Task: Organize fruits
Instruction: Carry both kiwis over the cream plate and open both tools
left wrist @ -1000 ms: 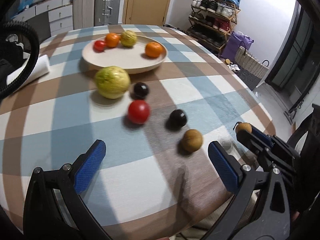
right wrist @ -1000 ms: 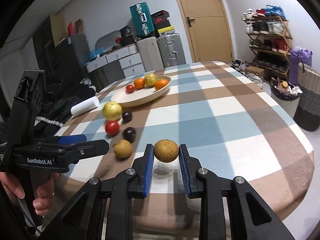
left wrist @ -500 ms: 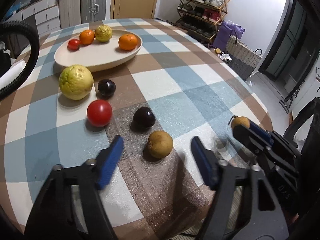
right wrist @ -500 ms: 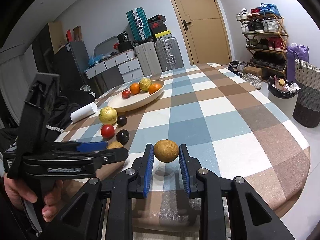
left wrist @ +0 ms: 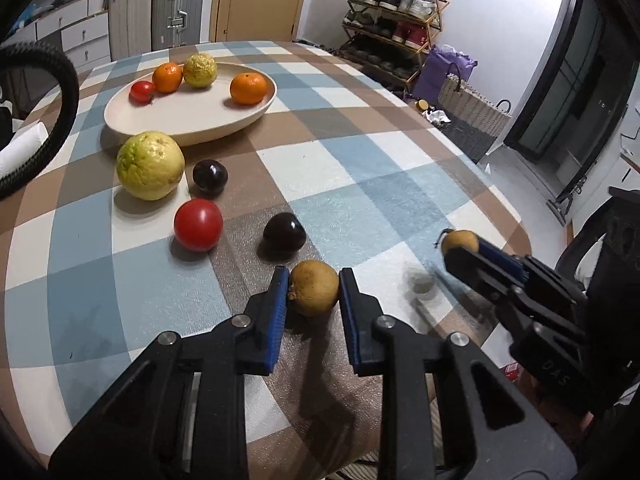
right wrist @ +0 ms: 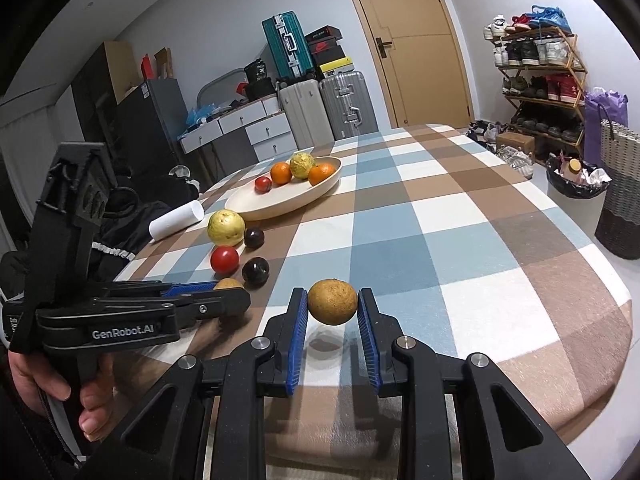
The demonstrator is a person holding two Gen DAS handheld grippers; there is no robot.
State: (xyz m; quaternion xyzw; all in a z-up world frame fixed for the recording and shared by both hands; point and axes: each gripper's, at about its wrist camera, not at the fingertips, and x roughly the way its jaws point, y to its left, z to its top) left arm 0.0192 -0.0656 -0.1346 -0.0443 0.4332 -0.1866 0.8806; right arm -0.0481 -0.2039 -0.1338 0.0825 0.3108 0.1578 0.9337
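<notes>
Left wrist view: round brown rough-skinned fruit [left wrist: 314, 288] sits on the checked-cloth bench [left wrist: 360, 168], w/ the left gripper [left wrist: 313, 286] jaws narrowed onto both its sides. Right wrist view: right gripper [right wrist: 333, 302] jaws clamp a second round brown fruit [right wrist: 332, 301], lifted off the cloth (shadow under it). Just beyond the left fruit: dark plum [left wrist: 284, 232], red tomato [left wrist: 198, 224], another dark plum [left wrist: 210, 176] & a big yellow-green guava [left wrist: 150, 165], all on the cloth. Farther back, shallow cream oval plate [left wrist: 192, 120] holds a small tomato [left wrist: 142, 92], two oranges [left wrist: 248, 88] & a bumpy yellow fruit [left wrist: 199, 70]. White paper roll [right wrist: 176, 220] lies at the bench's left edge.
</notes>
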